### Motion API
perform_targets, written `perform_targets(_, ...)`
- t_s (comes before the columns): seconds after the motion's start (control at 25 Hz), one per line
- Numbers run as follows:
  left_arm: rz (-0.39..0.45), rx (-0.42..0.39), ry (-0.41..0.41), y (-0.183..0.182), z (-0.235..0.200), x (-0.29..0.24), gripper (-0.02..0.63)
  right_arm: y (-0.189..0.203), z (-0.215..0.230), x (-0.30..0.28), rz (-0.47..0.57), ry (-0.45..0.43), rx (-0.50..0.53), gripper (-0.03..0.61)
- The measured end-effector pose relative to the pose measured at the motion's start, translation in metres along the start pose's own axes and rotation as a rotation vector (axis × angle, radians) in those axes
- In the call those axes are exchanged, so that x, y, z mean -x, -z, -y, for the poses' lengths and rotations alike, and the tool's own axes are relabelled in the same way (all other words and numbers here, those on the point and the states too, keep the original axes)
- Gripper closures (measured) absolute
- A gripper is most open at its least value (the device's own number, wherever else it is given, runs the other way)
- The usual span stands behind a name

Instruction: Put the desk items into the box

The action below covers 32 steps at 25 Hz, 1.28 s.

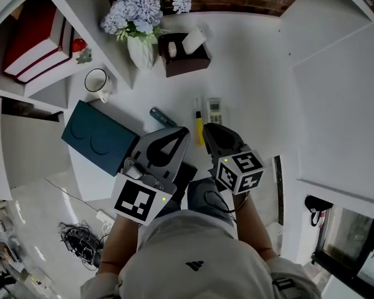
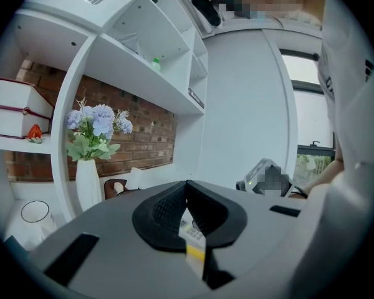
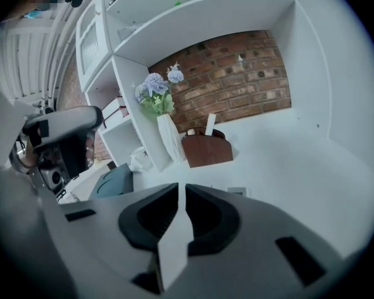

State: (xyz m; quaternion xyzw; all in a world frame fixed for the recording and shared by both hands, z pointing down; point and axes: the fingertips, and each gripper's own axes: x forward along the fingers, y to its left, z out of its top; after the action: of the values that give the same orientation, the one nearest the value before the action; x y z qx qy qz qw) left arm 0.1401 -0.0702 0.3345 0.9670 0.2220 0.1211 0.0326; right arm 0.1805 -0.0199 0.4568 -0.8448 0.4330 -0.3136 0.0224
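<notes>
On the white desk (image 1: 249, 92) lie a yellow marker (image 1: 199, 124), a small white remote (image 1: 214, 111) and a teal pen (image 1: 163, 116). A dark teal box (image 1: 98, 139) sits at the desk's left edge. My left gripper (image 1: 182, 131) hovers just in front of the teal pen, its jaws meeting at the tips with nothing held. The right gripper (image 1: 209, 129) is beside it, just below the remote and touching nothing. Its jaws are shut bar a thin slit (image 3: 182, 187). In the left gripper view the remote (image 2: 188, 228) and marker (image 2: 195, 249) show through the loop behind the shut tips (image 2: 187, 183).
A white vase of blue flowers (image 1: 141, 47) and a brown tissue box (image 1: 184, 55) stand at the back. A white mug (image 1: 96, 81) sits by the shelf unit with red-and-white books (image 1: 34, 45). In the right gripper view the teal box (image 3: 112, 180) lies left.
</notes>
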Motion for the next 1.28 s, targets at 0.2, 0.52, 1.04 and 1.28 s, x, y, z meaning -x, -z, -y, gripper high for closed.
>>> perform_targets(0.2,-0.009,-0.018,0.056,0.005,0.003,0.000,0.601,0.023,0.006,-0.005,-0.043,0.056,-0.037,0.518)
perform_targets(0.52,-0.016,-0.024,0.095,0.010,0.002,0.002,0.601,0.063,0.016,-0.022,-0.144,0.137,-0.064,0.503)
perform_targets(1.04,-0.033,0.000,0.075,0.021,-0.018,0.006,0.601,0.105,0.033,-0.043,-0.295,0.253,-0.065,0.480)
perform_targets(1.28,-0.034,0.008,0.063,0.022,-0.021,0.007,0.601,0.106,0.035,-0.043,-0.299,0.275,-0.071,0.494)
